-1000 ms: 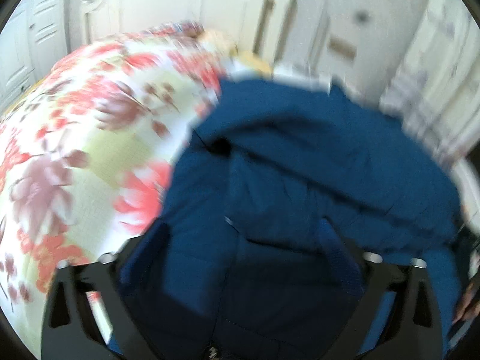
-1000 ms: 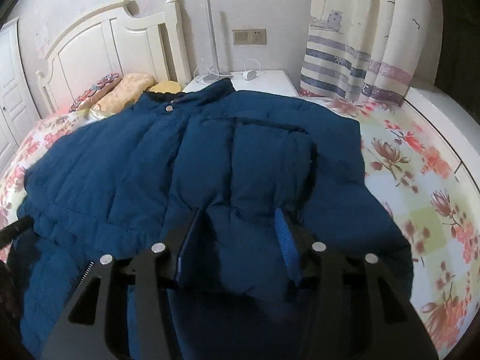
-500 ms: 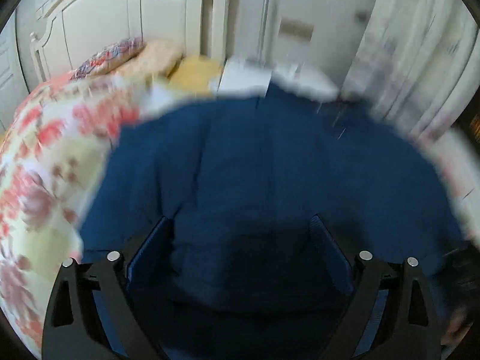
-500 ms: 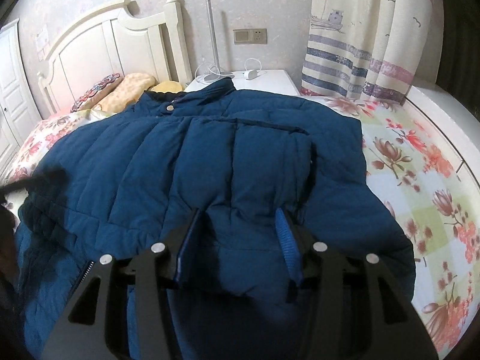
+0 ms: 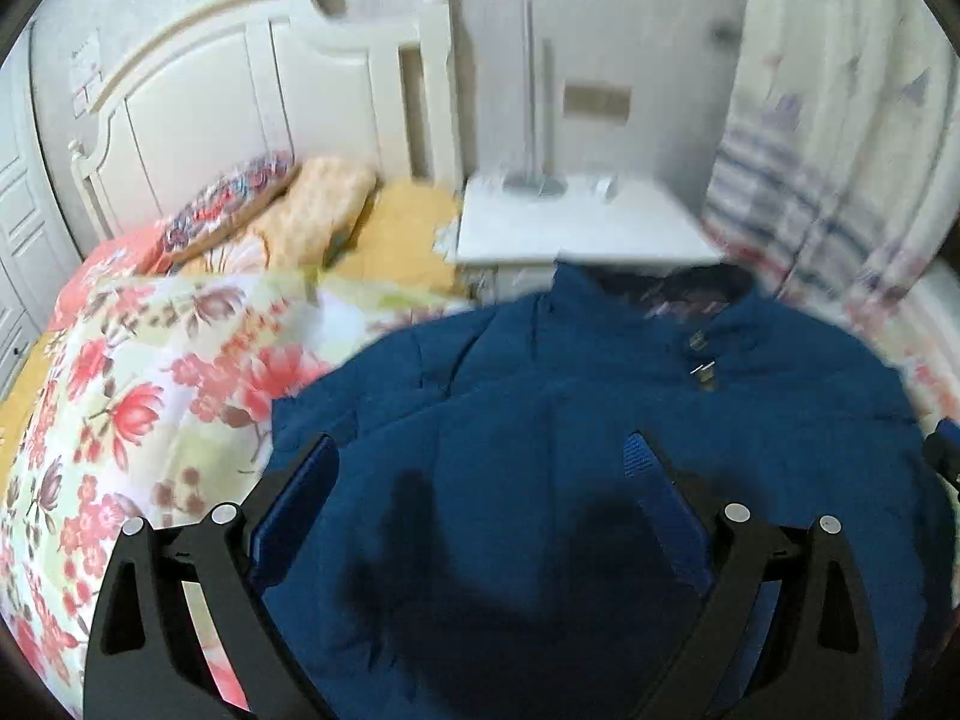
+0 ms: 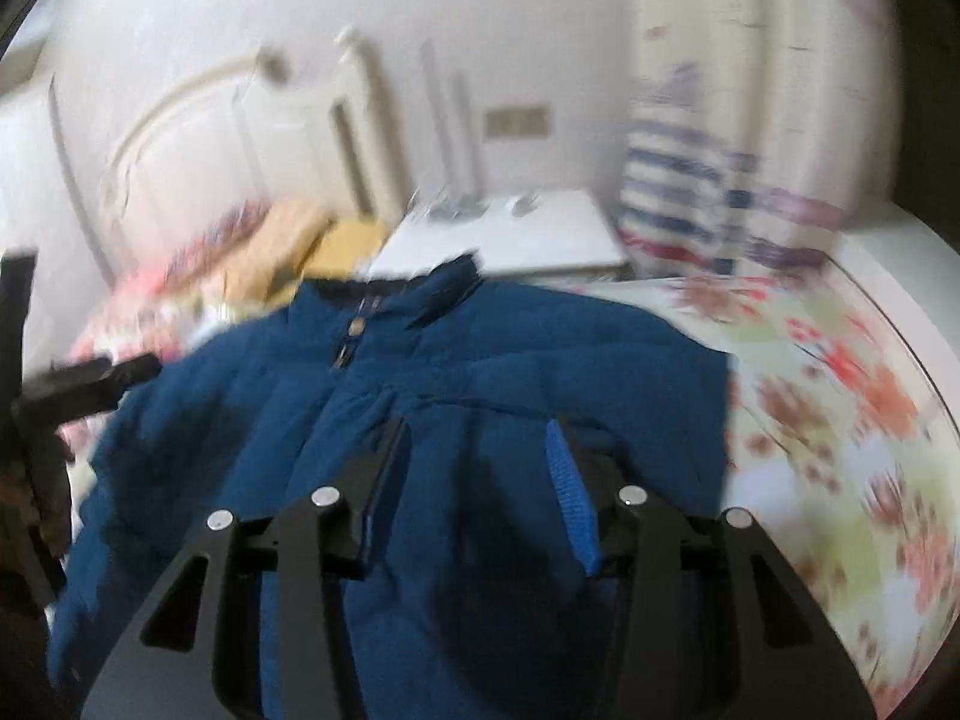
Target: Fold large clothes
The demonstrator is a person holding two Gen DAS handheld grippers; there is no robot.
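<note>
A big blue padded jacket point(image 5: 600, 396) lies spread on the floral bedspread point(image 5: 120, 396), collar toward the nightstand. My left gripper point(image 5: 474, 468) hovers over the jacket's left half with its jaws wide open and no fabric pinched. In the right wrist view the jacket point(image 6: 480, 360) bulges up between the pads of my right gripper point(image 6: 480, 456), which is shut on a thick fold near the hem, its jaws closing a little. A dark, blurred shape at the left edge is my left gripper point(image 6: 90, 384).
A white headboard point(image 5: 240, 96) and several pillows point(image 5: 288, 210) are at the back left. A white nightstand point(image 5: 576, 234) stands behind the collar. A striped curtain point(image 5: 810, 180) hangs at the right. Bare bedspread point(image 6: 840, 420) shows right of the jacket.
My left gripper swung from the jacket's left edge toward its middle and its jaws spread wider. My right gripper rose slightly with the fold, and its view is now blurred.
</note>
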